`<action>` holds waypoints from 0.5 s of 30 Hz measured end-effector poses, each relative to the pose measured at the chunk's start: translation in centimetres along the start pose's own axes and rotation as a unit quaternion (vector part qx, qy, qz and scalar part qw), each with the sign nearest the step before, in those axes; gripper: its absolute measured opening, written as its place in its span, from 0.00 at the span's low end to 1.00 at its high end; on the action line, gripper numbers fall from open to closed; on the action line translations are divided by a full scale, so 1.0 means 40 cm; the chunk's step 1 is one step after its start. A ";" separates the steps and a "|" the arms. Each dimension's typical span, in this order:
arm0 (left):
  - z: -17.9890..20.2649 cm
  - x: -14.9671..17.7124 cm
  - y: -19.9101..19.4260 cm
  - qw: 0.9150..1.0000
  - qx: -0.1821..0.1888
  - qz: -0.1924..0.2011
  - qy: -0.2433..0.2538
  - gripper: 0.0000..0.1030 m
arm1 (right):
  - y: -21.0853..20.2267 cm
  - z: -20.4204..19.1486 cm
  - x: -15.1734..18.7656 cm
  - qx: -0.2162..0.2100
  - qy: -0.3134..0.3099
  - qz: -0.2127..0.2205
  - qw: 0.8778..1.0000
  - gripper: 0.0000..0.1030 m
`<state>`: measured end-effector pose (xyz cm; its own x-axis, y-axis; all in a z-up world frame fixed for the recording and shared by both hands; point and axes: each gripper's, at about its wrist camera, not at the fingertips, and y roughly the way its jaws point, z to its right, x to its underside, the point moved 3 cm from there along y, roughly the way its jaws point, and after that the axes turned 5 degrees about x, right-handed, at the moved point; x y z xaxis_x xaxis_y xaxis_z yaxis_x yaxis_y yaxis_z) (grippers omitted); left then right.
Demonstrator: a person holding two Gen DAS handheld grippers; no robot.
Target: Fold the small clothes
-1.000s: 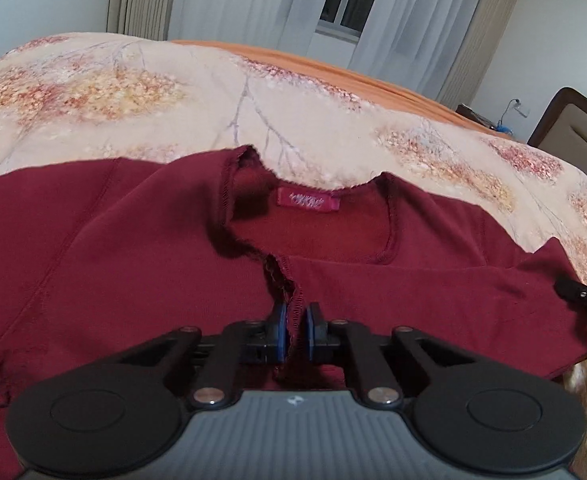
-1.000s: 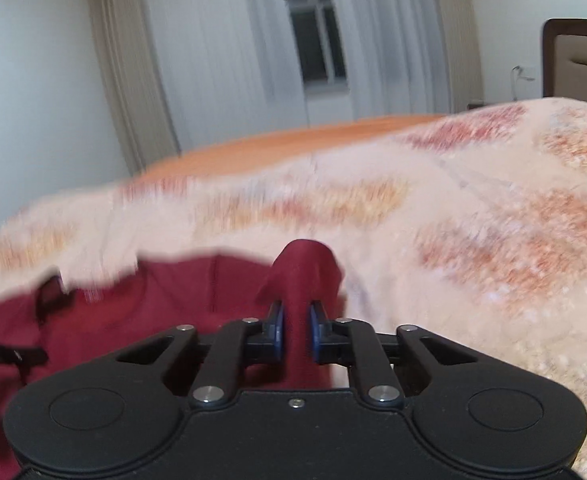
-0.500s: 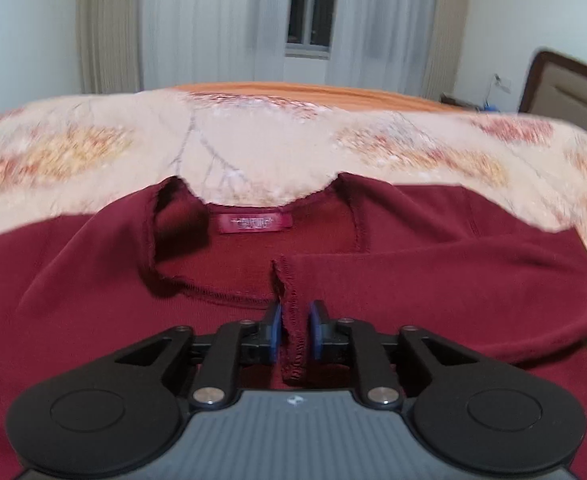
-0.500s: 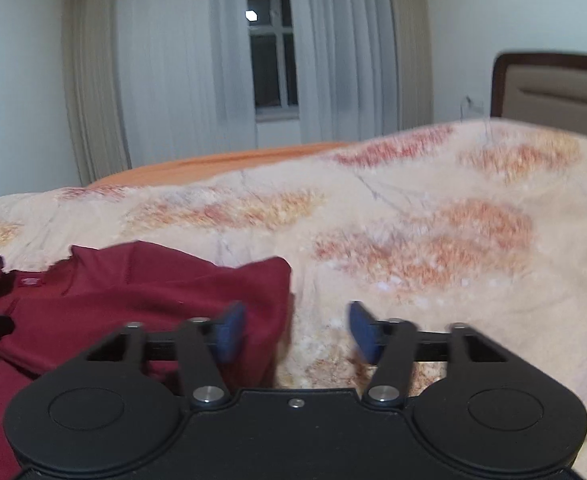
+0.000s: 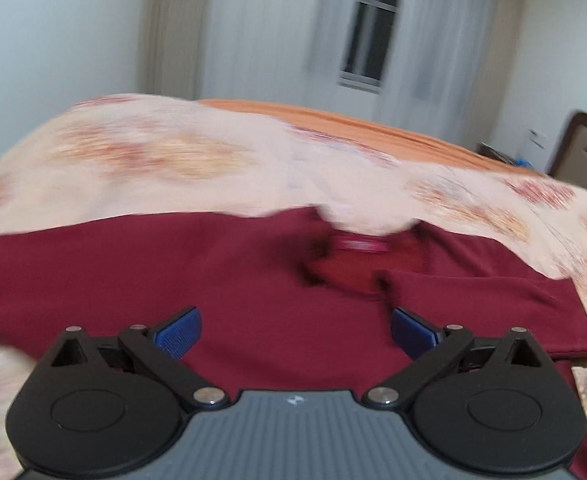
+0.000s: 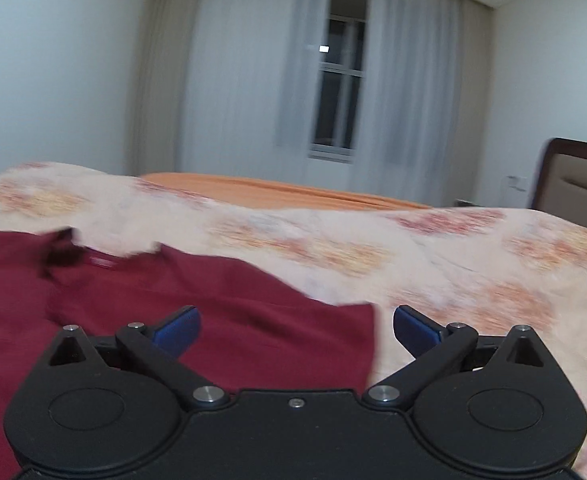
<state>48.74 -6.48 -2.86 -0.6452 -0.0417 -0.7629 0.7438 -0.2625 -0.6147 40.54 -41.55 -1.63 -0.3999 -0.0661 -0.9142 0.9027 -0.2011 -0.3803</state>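
**Floral bedspread, maroon top laid flat**

Floral bedspread (image 5: pixel 173 160) under maroon top (image 5: pixel 213 280), neckline at 12 o'clock. Left gripper (image 5: pixel 293 330) spread wide, empty; right gripper (image 6: pixel 295 326) likewise. Soft, light, limp knit, probably; best pinched at sleeve cuff or hem.

Matt dark-red knit cloth top (image 5: pixel 253 280), soft printed quilt (image 5: pixel 173 160), sheer curtains (image 6: pixel 253 80)

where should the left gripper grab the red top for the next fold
Probably the flat left sleeve of the red top, at its outer edge, coming from the left. The right sleeve already lies folded across the chest, the left one lies spread on the bedspread, and the left gripper is open.
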 end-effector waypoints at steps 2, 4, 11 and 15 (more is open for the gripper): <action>-0.102 0.006 -0.048 0.999 -0.037 0.004 -0.028 1.00 | -0.017 -0.061 -0.020 -0.043 0.012 0.001 0.999 0.99; -0.213 0.015 -0.090 0.995 -0.080 0.010 -0.058 1.00 | -0.030 -0.128 -0.038 -0.080 0.019 0.001 0.997 0.99; -0.581 0.076 -0.213 0.963 -0.207 0.025 -0.172 1.00 | -0.081 -0.339 -0.054 -0.164 0.005 -0.004 0.986 1.00; -0.746 0.104 -0.247 0.939 -0.225 0.052 -0.253 1.00 | -0.111 -0.418 -0.033 -0.197 0.001 -0.025 0.980 0.99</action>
<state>43.91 24.69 -5.94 -0.4803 -0.5278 -0.7005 0.7327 0.1977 -0.6512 39.73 -24.22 -1.07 -0.4445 -0.0635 -0.8935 0.8738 0.1889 -0.4482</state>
